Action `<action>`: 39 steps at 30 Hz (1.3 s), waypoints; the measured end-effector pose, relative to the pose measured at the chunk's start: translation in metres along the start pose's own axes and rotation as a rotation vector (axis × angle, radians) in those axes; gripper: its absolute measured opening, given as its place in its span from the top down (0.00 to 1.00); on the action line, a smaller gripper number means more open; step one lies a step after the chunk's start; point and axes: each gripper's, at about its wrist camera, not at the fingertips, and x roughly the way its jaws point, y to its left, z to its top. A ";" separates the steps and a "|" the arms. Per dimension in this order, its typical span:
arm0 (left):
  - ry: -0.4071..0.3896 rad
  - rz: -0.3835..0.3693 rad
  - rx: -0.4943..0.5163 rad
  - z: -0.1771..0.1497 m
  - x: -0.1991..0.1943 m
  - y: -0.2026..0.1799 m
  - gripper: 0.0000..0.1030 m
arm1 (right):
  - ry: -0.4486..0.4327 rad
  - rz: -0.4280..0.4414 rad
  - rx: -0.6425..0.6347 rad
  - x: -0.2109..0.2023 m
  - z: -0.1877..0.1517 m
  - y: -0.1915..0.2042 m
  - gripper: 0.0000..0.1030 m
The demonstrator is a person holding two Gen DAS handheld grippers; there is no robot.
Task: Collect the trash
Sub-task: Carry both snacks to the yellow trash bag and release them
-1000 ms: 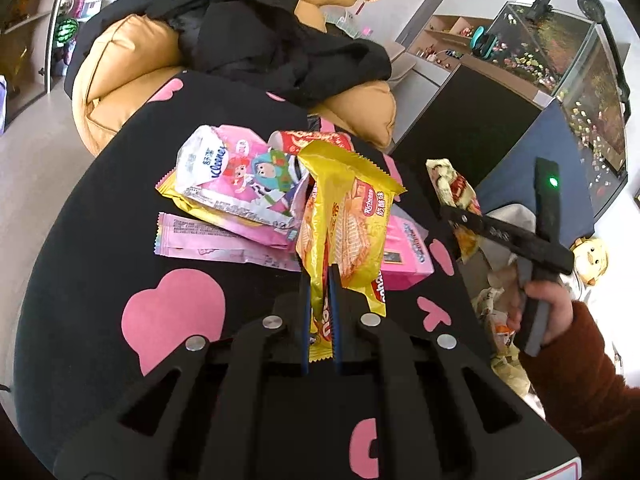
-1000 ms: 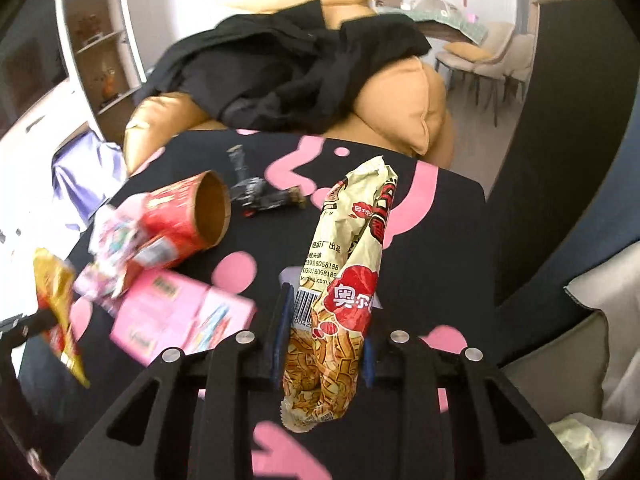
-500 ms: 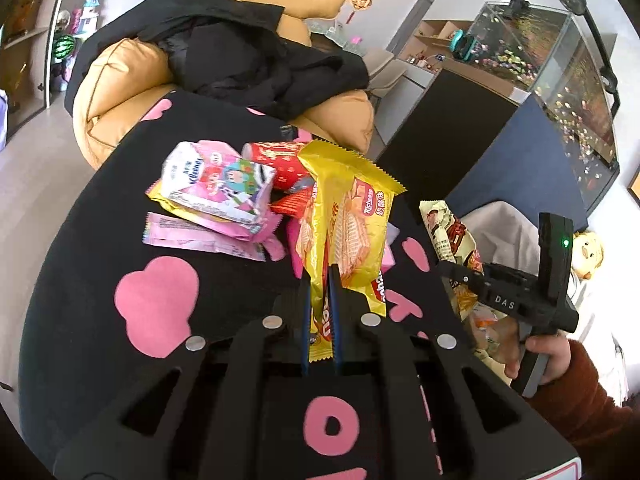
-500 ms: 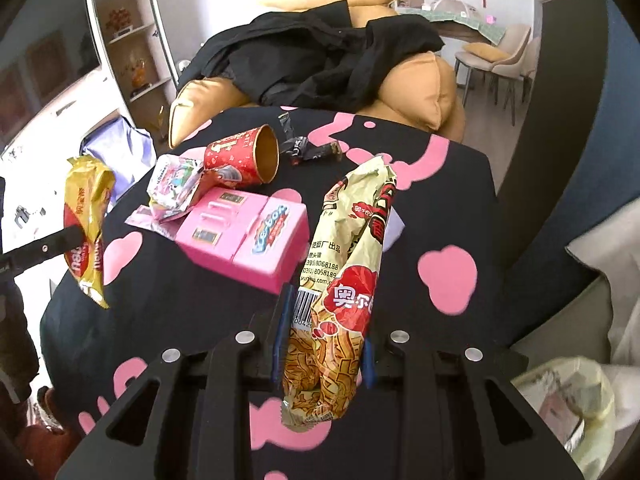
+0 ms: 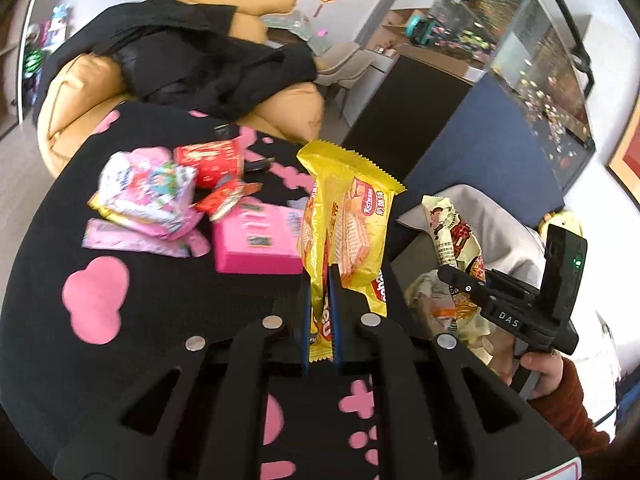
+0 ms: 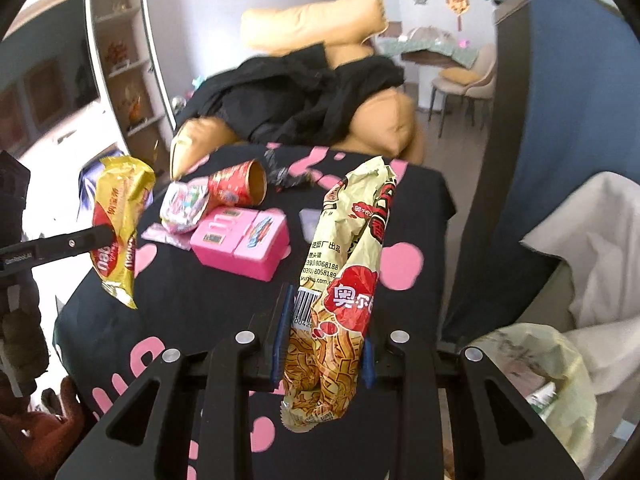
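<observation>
My left gripper (image 5: 320, 280) is shut on a yellow wafer wrapper (image 5: 348, 216), held upright above the black table's near right edge; it also shows in the right wrist view (image 6: 120, 216). My right gripper (image 6: 326, 312) is shut on a cream and red noodle snack bag (image 6: 352, 248), held over the table's right side; it also shows in the left wrist view (image 5: 454, 236). A trash bag (image 6: 548, 372) with crumpled paper lies low at the right, also seen in the left wrist view (image 5: 432, 292).
On the black table with pink shapes (image 5: 96, 300) lie a pink box (image 5: 256, 240), a pink tissue pack (image 5: 148, 196), a red paper cup (image 6: 240, 184), a flat pink wrapper (image 5: 132, 240) and dark wrappers (image 6: 288, 172). An orange sofa with black clothes (image 5: 192, 68) stands behind.
Both grippers have pulled back toward the table's near right edge with their wrappers. The right gripper has dropped lower beside the table, and the trash bag has come into view.
</observation>
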 end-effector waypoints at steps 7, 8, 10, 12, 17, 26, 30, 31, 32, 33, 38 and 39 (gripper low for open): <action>0.047 -0.035 0.092 -0.003 0.022 -0.055 0.93 | -0.085 -0.059 0.042 -0.050 -0.013 -0.038 0.73; 0.055 -0.039 0.104 -0.004 0.025 -0.062 0.93 | -0.100 -0.071 0.047 -0.058 -0.016 -0.043 0.73; 0.073 -0.052 0.131 -0.006 0.033 -0.079 0.93 | -0.123 -0.088 0.059 -0.072 -0.020 -0.054 0.73; 0.088 -0.069 0.157 -0.009 0.041 -0.095 0.93 | -0.144 -0.106 0.074 -0.087 -0.026 -0.065 0.73; 0.126 -0.116 0.213 -0.015 0.063 -0.135 0.93 | -0.184 -0.178 0.085 -0.114 -0.040 -0.087 0.73; 0.179 -0.196 0.351 -0.036 0.110 -0.216 0.93 | -0.239 -0.284 0.140 -0.152 -0.062 -0.134 0.73; 0.204 -0.200 0.397 -0.047 0.141 -0.237 0.93 | -0.248 -0.309 0.190 -0.161 -0.075 -0.157 0.73; 0.215 -0.197 0.409 -0.051 0.151 -0.241 0.93 | -0.245 -0.314 0.197 -0.161 -0.077 -0.161 0.73; 0.225 -0.192 0.418 -0.054 0.161 -0.245 0.93 | -0.238 -0.318 0.206 -0.161 -0.081 -0.166 0.73; 0.234 -0.186 0.427 -0.058 0.169 -0.248 0.93 | -0.233 -0.321 0.212 -0.159 -0.083 -0.169 0.73; 0.258 -0.155 0.481 -0.078 0.200 -0.261 0.93 | -0.224 -0.326 0.242 -0.156 -0.096 -0.185 0.73; 0.265 -0.154 0.486 -0.083 0.204 -0.263 0.93 | -0.223 -0.324 0.249 -0.154 -0.098 -0.187 0.73</action>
